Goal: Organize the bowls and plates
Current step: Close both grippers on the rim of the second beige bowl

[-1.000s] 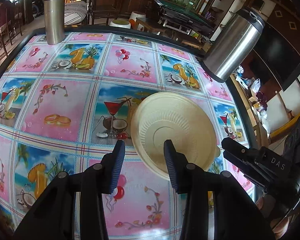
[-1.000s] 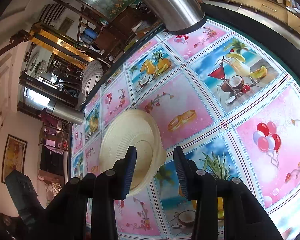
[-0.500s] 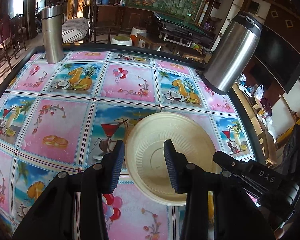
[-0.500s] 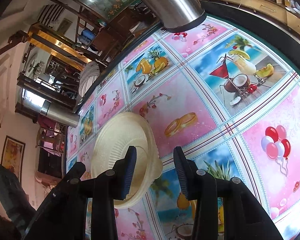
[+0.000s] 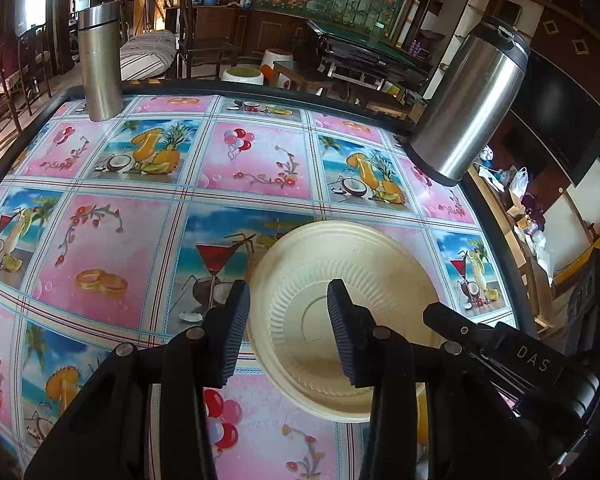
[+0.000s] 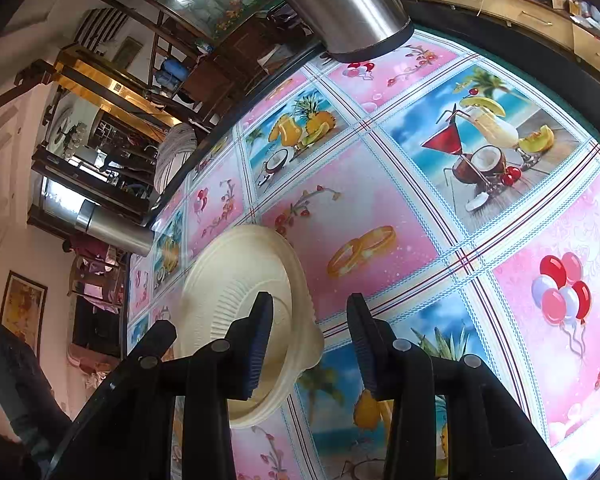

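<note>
A cream ribbed plate (image 5: 340, 300) lies on the patterned tablecloth, stacked on a cream bowl whose side shows in the right wrist view (image 6: 296, 320). My left gripper (image 5: 286, 328) is open and empty, above the plate's near left rim. My right gripper (image 6: 310, 340) is open and empty, astride the stack's right edge; it also shows in the left wrist view (image 5: 500, 344) at the plate's right.
A large steel flask (image 5: 468, 108) stands at the table's far right edge. A slim steel tumbler (image 5: 100, 64) stands at the far left. The table has a black rim (image 5: 260, 90). Chairs and furniture lie beyond it.
Both grippers have pulled back and risen slightly, so the plate sits lower and nearer in both views. The plate itself has not moved. Both jaws stay open.
</note>
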Action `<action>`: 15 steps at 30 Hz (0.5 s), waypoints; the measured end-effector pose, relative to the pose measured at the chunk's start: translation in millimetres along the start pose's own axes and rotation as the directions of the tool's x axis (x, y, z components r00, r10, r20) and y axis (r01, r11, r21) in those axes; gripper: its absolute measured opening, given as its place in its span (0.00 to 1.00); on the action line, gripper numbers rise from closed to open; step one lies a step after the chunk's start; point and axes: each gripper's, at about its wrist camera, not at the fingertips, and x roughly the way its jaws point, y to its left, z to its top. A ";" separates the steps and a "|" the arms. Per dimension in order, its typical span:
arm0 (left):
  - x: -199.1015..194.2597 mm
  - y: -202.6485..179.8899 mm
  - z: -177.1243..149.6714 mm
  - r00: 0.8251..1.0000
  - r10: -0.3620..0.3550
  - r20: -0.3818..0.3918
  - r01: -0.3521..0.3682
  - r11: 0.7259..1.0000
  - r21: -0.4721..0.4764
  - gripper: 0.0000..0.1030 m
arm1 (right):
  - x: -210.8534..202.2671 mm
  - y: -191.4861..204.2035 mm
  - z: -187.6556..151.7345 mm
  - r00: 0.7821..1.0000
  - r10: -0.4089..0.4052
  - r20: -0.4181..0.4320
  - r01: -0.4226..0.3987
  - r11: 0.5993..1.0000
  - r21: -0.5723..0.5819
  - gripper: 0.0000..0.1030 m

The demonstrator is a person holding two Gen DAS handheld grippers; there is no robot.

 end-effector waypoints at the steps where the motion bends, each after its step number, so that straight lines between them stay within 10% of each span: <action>1: 0.5 0.1 0.2 1.000 -0.001 -0.002 0.001 1.000 -0.002 0.37 | -0.2 0.0 0.0 1.000 0.000 0.000 0.000 1.000 0.000 0.40; 15: 9.2 -3.1 -0.9 1.000 -0.002 -0.009 0.002 1.000 0.013 0.37 | 2.5 -3.2 1.1 1.000 0.002 0.009 -0.002 1.000 0.015 0.40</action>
